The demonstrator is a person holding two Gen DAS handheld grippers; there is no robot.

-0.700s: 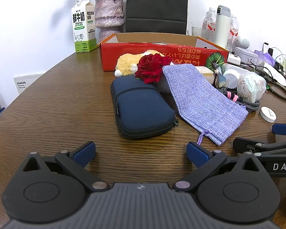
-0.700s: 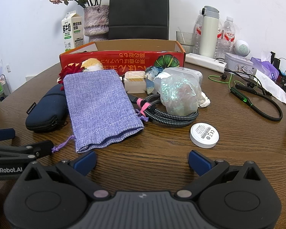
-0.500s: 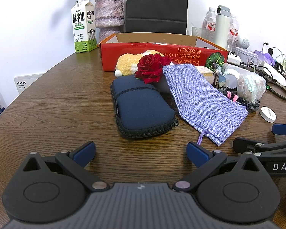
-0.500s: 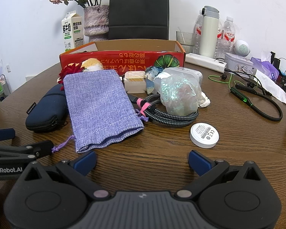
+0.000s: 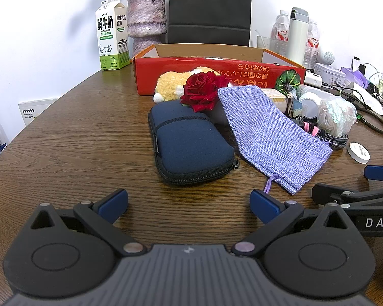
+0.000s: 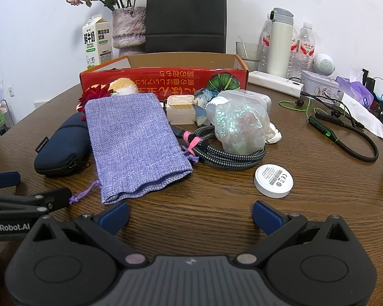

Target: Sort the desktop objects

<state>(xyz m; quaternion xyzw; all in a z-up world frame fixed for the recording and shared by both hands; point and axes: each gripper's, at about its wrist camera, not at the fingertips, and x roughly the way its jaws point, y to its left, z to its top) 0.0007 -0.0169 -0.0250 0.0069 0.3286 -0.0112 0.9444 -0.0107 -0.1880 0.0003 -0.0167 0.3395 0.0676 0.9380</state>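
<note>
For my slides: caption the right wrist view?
Open right gripper facing purple pouch, coiled cable and red box.

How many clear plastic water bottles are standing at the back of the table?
3 visible: one bottle left of the white thermos flask, two, and, right of it. More may be hidden behind.

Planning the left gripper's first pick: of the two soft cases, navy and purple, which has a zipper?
The navy pouch: a zipper runs around its near edge. The purple woven bag beside it closes with a drawstring instead.
</note>
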